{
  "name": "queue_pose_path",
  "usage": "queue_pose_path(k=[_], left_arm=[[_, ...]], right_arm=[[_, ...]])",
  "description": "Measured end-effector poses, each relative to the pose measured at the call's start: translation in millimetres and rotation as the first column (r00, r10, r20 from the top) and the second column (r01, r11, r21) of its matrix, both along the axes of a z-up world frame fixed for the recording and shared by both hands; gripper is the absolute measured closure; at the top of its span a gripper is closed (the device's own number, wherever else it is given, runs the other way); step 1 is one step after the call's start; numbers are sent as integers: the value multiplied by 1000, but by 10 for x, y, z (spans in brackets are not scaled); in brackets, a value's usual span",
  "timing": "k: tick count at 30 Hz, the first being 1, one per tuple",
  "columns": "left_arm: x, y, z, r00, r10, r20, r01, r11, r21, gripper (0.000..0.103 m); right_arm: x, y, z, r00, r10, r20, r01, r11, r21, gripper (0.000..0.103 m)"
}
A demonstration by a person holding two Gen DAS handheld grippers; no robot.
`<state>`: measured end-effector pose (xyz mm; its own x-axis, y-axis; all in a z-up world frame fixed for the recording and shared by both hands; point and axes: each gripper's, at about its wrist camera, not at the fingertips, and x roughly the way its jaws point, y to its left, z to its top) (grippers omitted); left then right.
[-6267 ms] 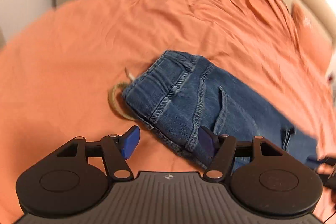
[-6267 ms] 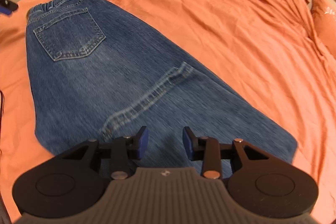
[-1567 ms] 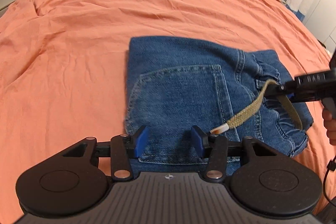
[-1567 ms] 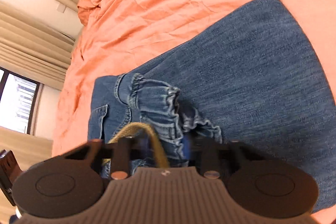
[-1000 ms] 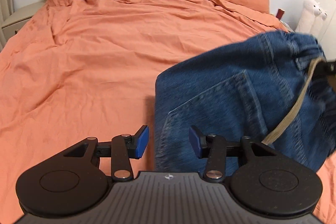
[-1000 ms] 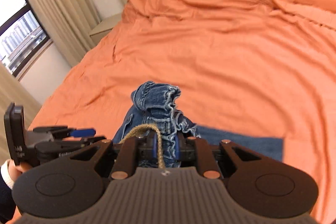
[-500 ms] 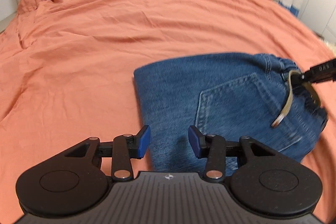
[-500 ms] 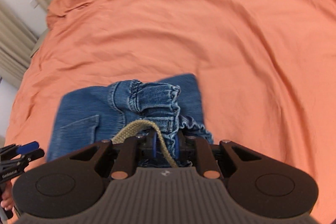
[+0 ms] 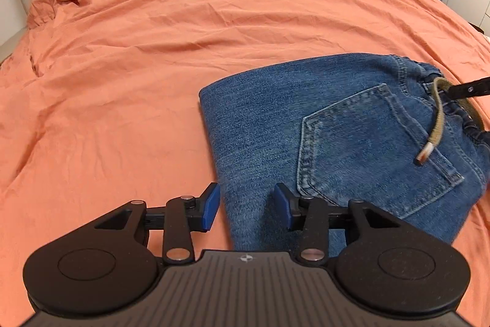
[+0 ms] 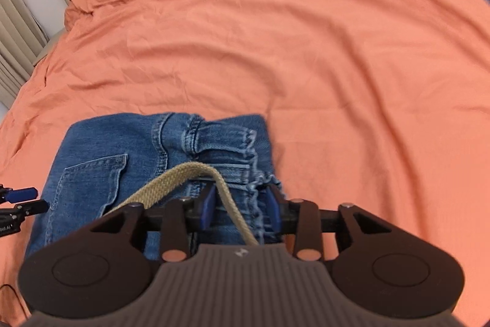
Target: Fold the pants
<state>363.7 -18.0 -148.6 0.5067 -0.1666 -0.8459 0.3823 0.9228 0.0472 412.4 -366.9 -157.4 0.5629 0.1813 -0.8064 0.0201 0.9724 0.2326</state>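
Fingers (image 10: pixel 209 206) of the right gripper (image 10: pixel 240 206) just opening around jeans (image 10: pixel 159 161) waistband and cord (image 10: pixel 183 173), left gripper (image 9: pixel 247 209) parted, empty, above folded jeans on orange bed (image 9: pixel 153 51).

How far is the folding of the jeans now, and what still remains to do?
Nearly done. The jeans lie on the orange bedcover as a compact folded packet, back pocket on top. In hand: the right tool has just been opening at the waistband; cloth and the tan drawstring sit between its pads, unpressed. The left tool is open over the folded edge. Left: withdraw both tools, perhaps tuck the drawstring.
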Motion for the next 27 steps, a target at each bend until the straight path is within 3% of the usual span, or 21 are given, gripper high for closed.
queue_pose_path(k=[4, 7, 13, 20, 24, 27], left_arm=[[-159, -18, 117, 1000, -14, 12, 13, 1000, 28, 52], [-321, -25, 184, 999, -46, 7, 46, 998, 49, 49], [-708, 42, 253, 996, -83, -10, 84, 995, 49, 42], [-1135, 34, 74, 993, -116, -32, 118, 990, 80, 32], [-1177, -7, -188, 997, -65, -46, 70, 992, 108, 33], [-1185, -41, -237, 999, -35, -1, 35, 992, 123, 52]], right_arm=[[-422, 32, 280, 993, -15, 114, 24, 996, -84, 64], [-724, 107, 342, 989, -8, 144, 23, 995, -98, 61], [-1211, 289, 152, 979, -11, 205, 28, 996, -81, 61], [-1323, 411, -134, 951, 41, 306, -10, 995, -104, 61], [-1184, 340, -250, 959, 18, 282, 0, 998, -64, 61], [-1148, 332, -313, 959, 36, 280, -17, 997, -71, 61]])
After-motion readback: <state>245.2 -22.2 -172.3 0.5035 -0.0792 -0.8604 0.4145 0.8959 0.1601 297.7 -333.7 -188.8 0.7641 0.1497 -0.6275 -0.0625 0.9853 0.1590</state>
